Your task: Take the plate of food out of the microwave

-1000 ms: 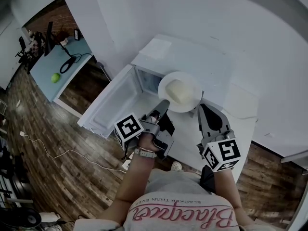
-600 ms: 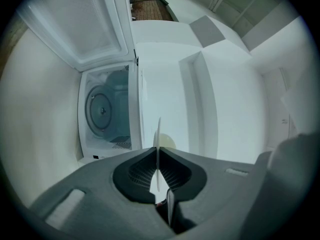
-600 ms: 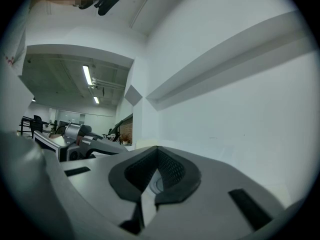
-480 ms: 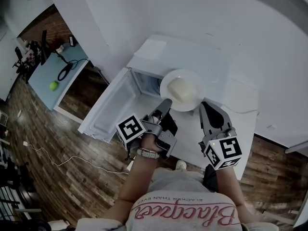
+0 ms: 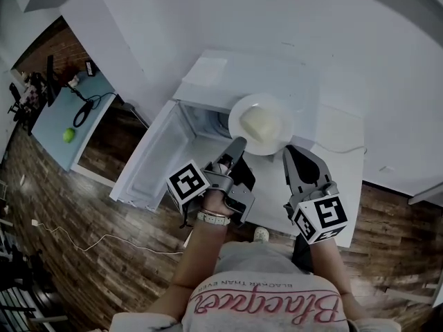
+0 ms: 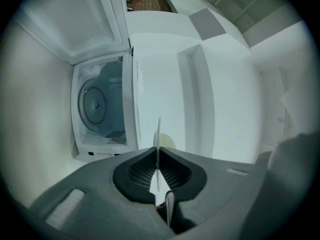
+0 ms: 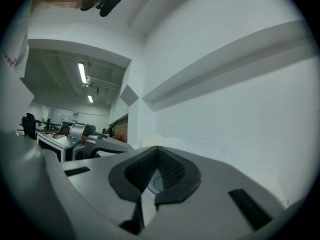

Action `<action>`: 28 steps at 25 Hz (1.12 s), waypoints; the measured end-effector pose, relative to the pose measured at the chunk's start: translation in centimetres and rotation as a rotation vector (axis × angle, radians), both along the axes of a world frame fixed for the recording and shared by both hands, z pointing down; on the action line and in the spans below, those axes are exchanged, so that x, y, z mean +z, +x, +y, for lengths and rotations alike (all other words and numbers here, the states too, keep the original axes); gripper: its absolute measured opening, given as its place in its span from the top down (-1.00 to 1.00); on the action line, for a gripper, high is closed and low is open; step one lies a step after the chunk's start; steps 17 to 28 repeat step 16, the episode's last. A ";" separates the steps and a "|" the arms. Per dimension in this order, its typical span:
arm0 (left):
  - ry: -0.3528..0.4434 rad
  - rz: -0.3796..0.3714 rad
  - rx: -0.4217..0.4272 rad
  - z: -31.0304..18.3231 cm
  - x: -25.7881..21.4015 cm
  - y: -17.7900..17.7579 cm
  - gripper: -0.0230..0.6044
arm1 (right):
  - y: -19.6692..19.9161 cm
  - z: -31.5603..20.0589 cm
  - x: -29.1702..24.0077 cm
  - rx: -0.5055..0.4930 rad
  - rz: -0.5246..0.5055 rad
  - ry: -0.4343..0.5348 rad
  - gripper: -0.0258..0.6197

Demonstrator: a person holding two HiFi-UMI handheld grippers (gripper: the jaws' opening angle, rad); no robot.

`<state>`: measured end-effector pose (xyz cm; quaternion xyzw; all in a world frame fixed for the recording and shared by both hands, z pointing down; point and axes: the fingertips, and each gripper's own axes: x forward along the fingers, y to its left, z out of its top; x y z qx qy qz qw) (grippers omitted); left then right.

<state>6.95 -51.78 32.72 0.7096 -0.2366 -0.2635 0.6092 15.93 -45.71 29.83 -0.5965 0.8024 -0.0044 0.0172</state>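
white plate (image 5: 239,111) sits rim-clamped in the left tool (image 5: 237,144).

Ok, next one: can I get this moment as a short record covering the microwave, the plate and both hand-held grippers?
microwave: white, door swung fully open
turntable: bare, nothing on it
plate: outside the cavity, face up, carried by its near rim
food: pale block on the plate
left hand-held gripper: shut on the plate's rim
right hand-held gripper: jaws together, empty, close beside the plate
task stage: plate is out, not yet set down
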 end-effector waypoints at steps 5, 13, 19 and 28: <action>0.002 0.020 0.006 0.0 -0.2 0.2 0.86 | 0.3 0.3 -0.2 0.019 0.020 0.002 0.91; -0.005 0.001 0.007 -0.2 0.3 0.6 0.86 | 0.8 0.2 -0.2 0.025 0.027 0.006 0.91; -0.007 0.006 0.006 -0.2 0.2 0.6 0.86 | 0.8 0.3 -0.3 0.032 0.024 0.006 0.91; -0.007 0.006 0.006 -0.2 0.2 0.6 0.86 | 0.8 0.3 -0.3 0.032 0.024 0.006 0.91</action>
